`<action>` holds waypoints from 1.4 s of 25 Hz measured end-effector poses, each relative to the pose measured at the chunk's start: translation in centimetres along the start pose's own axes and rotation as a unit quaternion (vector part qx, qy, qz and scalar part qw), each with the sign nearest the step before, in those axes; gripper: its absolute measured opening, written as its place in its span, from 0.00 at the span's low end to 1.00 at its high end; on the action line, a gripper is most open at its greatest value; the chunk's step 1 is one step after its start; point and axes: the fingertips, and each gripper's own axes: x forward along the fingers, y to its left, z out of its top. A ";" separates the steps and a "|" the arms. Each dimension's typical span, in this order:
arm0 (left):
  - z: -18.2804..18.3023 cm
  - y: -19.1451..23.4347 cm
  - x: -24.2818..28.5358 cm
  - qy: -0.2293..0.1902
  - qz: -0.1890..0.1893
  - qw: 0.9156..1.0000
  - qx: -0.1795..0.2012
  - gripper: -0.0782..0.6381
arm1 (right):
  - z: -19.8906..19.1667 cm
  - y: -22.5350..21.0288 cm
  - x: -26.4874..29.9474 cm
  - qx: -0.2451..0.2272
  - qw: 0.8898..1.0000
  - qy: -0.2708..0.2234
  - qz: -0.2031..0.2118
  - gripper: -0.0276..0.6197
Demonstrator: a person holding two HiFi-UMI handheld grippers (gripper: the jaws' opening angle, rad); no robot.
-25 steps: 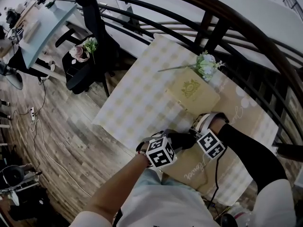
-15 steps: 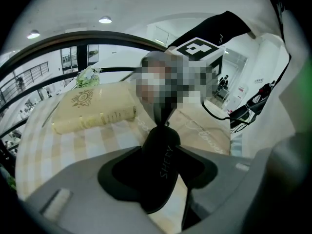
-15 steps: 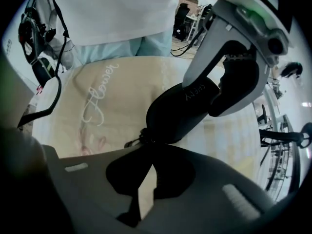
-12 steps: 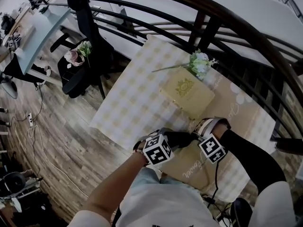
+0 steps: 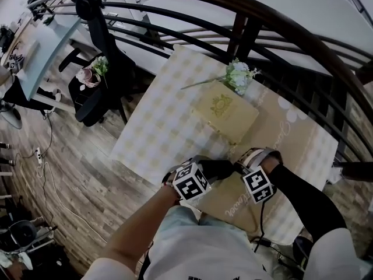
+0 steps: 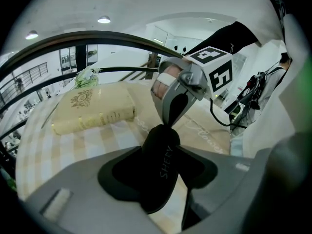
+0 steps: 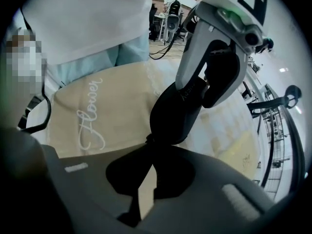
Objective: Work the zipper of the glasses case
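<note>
- Glasses case, black, lettering starting "SHE", clamped in the left hand-held gripper at the worktop's 6 o'clock edge.
- Right hand-held gripper pinched tight on the zipper pull.
- Cloth scripted "Flower".

Checked tablecloth lies bare left of the book — flowers and railing crowd the far edge.

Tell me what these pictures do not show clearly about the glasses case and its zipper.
1. Zipper pull: in the right gripper view, the shut right gripper covers the tip of the glasses case.
2. Zipper track, open or closed: in the left gripper view, the left gripper clamps over the case's sides.
3. Head view: the case is too small and half hidden by both grippers.
</note>
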 end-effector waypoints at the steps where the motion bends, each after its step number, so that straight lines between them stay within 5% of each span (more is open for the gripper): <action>1: 0.0 0.0 0.0 0.000 0.000 1.000 0.000 0.42 | 0.0 0.0 0.0 0.012 1.000 0.000 -0.002 0.09; 15: -0.1 0.1 0.1 0.009 -0.012 1.000 0.003 0.42 | 1.3 0.8 0.2 0.198 0.980 -0.010 -0.019 0.09; 25: -0.2 -0.2 0.0 0.013 -0.011 1.000 0.018 0.41 | 1.7 1.0 0.3 0.410 0.910 -0.045 -0.040 0.09; 35: -0.2 -0.3 0.1 0.019 -0.026 0.999 0.030 0.42 | 2.8 1.2 0.1 0.502 0.860 -0.061 -0.065 0.09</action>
